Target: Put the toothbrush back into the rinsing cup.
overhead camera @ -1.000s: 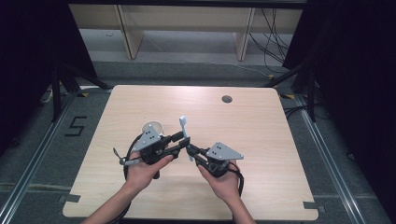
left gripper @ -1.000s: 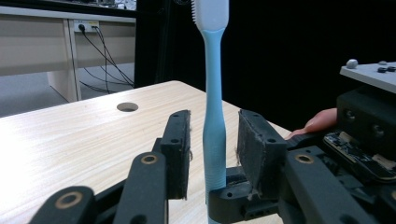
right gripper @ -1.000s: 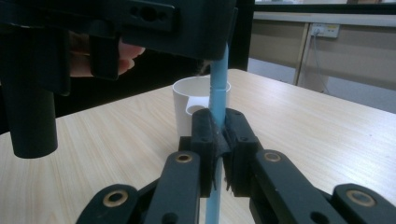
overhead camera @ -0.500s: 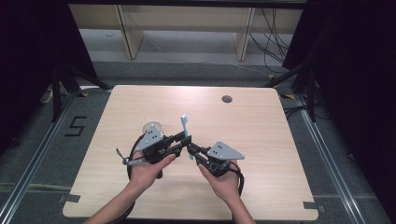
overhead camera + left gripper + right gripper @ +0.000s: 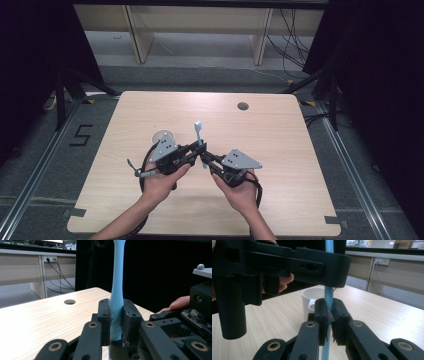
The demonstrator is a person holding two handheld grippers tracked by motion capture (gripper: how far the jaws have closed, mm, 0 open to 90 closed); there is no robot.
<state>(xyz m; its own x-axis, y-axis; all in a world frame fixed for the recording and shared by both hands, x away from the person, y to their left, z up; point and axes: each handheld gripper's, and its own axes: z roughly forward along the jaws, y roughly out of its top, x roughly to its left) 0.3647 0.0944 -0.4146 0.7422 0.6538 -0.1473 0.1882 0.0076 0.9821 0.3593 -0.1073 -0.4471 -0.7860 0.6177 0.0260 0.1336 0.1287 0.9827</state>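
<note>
A light blue toothbrush stands nearly upright over the middle of the wooden table, head up. My left gripper comes in from the left and is shut on its handle. From the right, my right gripper is shut on the same handle a little lower down. In the right gripper view the left gripper sits just above my right gripper. A white cup stands on the table behind the left gripper.
The table has a round cable hole near its far edge. Dark curtains hang on both sides and cables lie on the floor beyond. The cup stands close behind the brush in the right gripper view.
Both grippers and the toothbrush have drifted slightly to the right, and the brush head sits a little higher. Both grips are unchanged.
</note>
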